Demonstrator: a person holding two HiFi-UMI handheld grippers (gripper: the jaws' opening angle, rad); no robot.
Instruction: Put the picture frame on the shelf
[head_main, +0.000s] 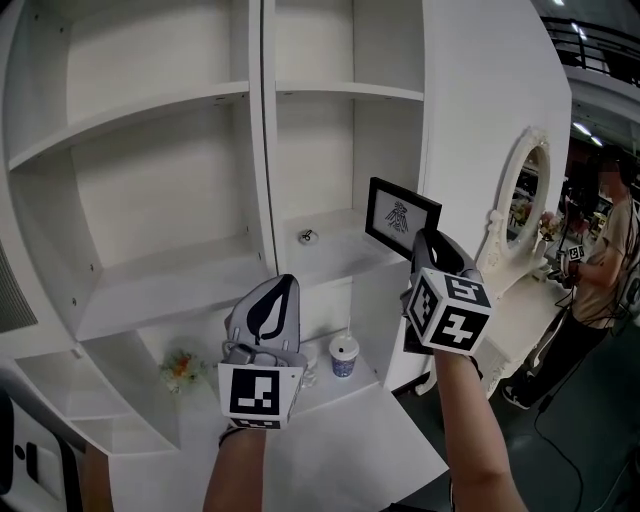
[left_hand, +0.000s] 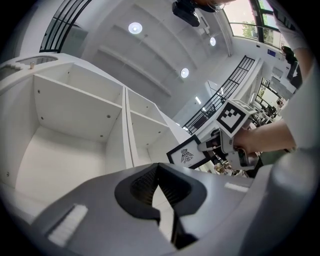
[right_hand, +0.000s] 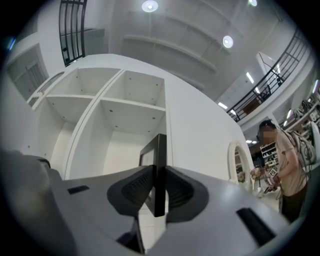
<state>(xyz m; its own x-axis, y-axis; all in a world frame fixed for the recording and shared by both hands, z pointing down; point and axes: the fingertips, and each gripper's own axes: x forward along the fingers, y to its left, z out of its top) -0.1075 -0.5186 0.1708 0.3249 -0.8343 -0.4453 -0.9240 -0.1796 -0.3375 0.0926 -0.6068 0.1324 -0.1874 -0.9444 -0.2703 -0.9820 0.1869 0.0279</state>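
A black picture frame (head_main: 400, 215) with a white print stands upright on edge in front of the white shelf unit's (head_main: 262, 150) right column. It is just above the middle board (head_main: 335, 228). My right gripper (head_main: 432, 247) is shut on the frame's lower right edge. In the right gripper view the frame (right_hand: 159, 150) shows edge-on, pinched between the two pads (right_hand: 137, 187). My left gripper (head_main: 270, 305) hovers lower and to the left, shut with nothing in it. The left gripper view shows its jaws (left_hand: 158, 175) meeting and, beyond them, the frame (left_hand: 187, 155) in the right gripper (left_hand: 227, 142).
A small metal object (head_main: 307, 237) lies on the middle board. On the counter below stand a white-and-blue cup (head_main: 343, 355) and a small flower bunch (head_main: 180, 370). At the right are a white mirrored vanity (head_main: 522, 195) and a person (head_main: 598, 260).
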